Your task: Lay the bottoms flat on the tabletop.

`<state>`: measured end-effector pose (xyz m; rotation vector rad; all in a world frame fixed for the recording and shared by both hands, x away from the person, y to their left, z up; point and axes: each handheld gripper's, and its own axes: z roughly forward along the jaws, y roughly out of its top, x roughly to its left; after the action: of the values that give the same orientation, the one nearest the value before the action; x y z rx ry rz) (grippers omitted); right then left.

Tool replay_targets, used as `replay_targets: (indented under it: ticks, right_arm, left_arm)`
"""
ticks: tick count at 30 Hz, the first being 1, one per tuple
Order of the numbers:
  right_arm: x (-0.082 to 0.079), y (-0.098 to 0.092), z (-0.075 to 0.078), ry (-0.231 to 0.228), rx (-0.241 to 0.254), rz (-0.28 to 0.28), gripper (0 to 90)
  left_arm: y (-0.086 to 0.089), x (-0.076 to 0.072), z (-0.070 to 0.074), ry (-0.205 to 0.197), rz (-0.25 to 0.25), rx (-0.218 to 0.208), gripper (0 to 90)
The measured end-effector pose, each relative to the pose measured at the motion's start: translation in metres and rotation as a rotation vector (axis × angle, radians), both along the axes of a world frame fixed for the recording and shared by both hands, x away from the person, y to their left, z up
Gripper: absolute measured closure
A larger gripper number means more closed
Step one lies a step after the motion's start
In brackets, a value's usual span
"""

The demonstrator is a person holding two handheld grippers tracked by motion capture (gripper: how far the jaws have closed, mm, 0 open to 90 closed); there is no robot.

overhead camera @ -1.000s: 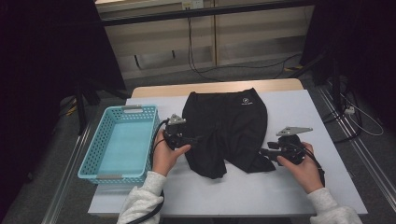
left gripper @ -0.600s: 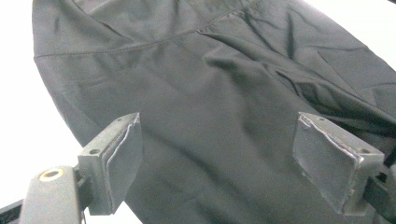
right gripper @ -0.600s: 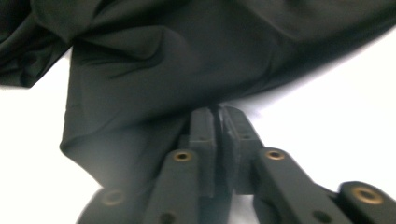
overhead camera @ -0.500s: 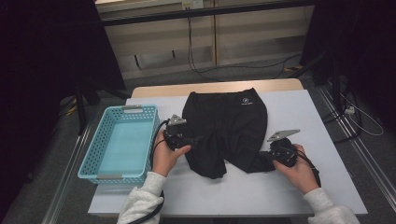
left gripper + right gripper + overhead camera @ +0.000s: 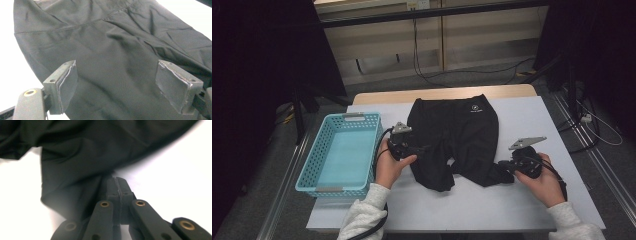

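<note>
wide-spread jaws over the black shorts [image 5: 110, 57] on white table [image 5: 12, 65].

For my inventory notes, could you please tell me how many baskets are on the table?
1: a light blue basket at the table's left edge, beside the black shorts. None seems hidden.

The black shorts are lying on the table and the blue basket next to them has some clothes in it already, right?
Not quite. The black shorts do lie on the table, and the blue basket stands beside them, but the basket has nothing in it. The high view shows its bare blue bottom.
</note>
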<state>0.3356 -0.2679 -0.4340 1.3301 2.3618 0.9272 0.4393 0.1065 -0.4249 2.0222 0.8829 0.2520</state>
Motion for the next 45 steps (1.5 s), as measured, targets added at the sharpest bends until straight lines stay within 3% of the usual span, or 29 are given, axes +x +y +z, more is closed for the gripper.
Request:
replay_targets:
  ticks: [5, 7, 12, 18, 20, 22, 24, 27, 33, 37, 45]
  right_arm:
    - [-0.003, -0.015, 0.000, -0.006, 0.004, -0.034, 89.2]
    - [-0.003, -0.015, -0.001, -0.024, 0.026, -0.037, 82.8]
    - [-0.004, 0.007, 0.004, -0.063, 0.074, 0.040, 72.8]
    - [-0.003, 0.040, -0.007, -0.023, 0.012, 0.147, 67.1]
    - [-0.002, 0.044, -0.013, 0.002, -0.007, 0.180, 68.6]
    - [-0.003, 0.047, -0.013, -0.019, -0.037, 0.185, 79.6]
    - [-0.001, 0.048, -0.011, -0.008, -0.042, 0.204, 90.0]
    - [0.003, 0.048, -0.010, 0.013, -0.036, 0.217, 90.0]
    - [0.016, 0.032, 0.008, -0.031, 0.040, 0.147, 90.0]
    - [0.030, 0.014, 0.015, -0.082, 0.089, 0.058, 90.0]
    - [0.061, -0.020, 0.004, -0.081, 0.108, -0.096, 90.0]
  left_arm:
    - [0.000, 0.000, 0.001, -0.003, -0.009, 0.004, 18.9]
    - [0.000, 0.000, 0.000, 0.000, -0.008, 0.004, 18.9]
    - [0.000, -0.001, 0.000, 0.000, -0.008, 0.006, 18.9]
    - [0.002, -0.002, 0.000, 0.001, -0.001, 0.000, 19.0]
    - [0.003, -0.002, 0.000, 0.000, -0.004, 0.008, 18.9]
    - [0.004, -0.002, 0.000, -0.001, -0.004, 0.012, 18.9]
    - [0.004, -0.002, -0.001, 0.001, -0.002, 0.011, 18.9]
    - [0.004, -0.002, -0.001, 0.000, 0.001, 0.011, 18.9]
    - [0.003, -0.004, 0.000, -0.001, 0.004, 0.003, 19.6]
    - [0.003, -0.003, -0.001, -0.003, 0.003, 0.015, 19.6]
    - [0.002, -0.003, -0.001, -0.002, -0.007, 0.021, 19.7]
